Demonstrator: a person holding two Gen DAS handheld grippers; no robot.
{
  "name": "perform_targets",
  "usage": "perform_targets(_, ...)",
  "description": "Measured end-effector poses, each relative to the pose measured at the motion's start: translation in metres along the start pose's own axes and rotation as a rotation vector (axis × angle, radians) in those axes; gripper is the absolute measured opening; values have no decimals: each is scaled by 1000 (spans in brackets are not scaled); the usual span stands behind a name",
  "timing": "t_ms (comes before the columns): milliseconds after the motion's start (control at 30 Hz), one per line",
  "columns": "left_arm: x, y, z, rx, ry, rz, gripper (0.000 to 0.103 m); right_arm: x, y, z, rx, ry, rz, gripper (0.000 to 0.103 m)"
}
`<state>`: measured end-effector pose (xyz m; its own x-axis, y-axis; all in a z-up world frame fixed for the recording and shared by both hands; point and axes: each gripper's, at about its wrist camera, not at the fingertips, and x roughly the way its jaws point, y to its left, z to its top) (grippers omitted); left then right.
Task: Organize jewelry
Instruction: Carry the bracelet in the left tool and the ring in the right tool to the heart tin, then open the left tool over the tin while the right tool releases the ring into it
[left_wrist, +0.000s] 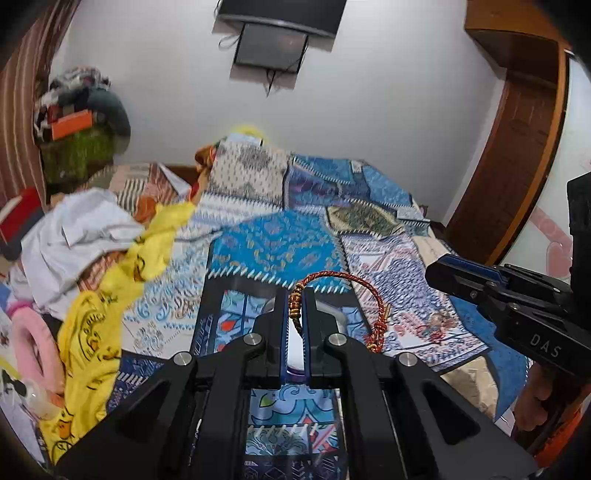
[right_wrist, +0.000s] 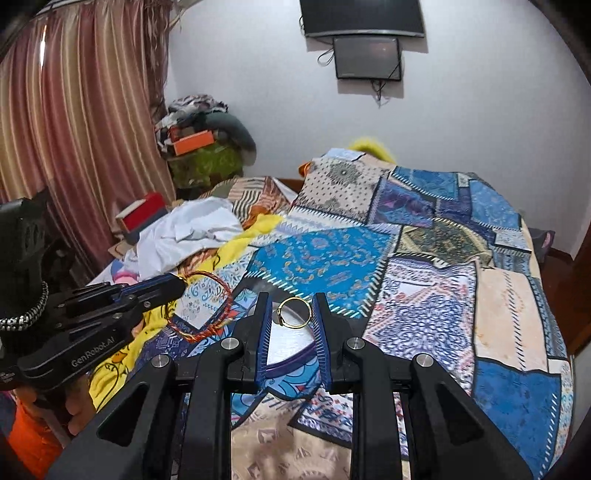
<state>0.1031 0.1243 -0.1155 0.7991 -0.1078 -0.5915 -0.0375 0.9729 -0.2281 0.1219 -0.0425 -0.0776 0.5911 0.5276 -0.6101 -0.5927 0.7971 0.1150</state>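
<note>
Read "DAS" in pale letters on the black body of the right gripper. Read "GenRobot.AI" along the side of the left gripper. Spotted nothing else legible.

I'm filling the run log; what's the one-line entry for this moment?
left tongs: shut on red thread bracelet | right tongs: shut on gold ring | both above patchwork bedspread
</note>
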Motion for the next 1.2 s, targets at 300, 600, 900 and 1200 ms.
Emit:
perform_targets(300,51,8,-10,12,100,-12,5,48,-3,-4,22,102,27,20)
perform_targets(600,96,5,-20,37,196,-41,5,89,-8,-19,19,234,65,20)
perform_targets(900,106,7,-24,47,233,-53,5,105,-11,-27,25,299,108,20)
perform_targets(1200,92,10,-21,50,213,-22,5,110,0,-27,-32,305,108,20)
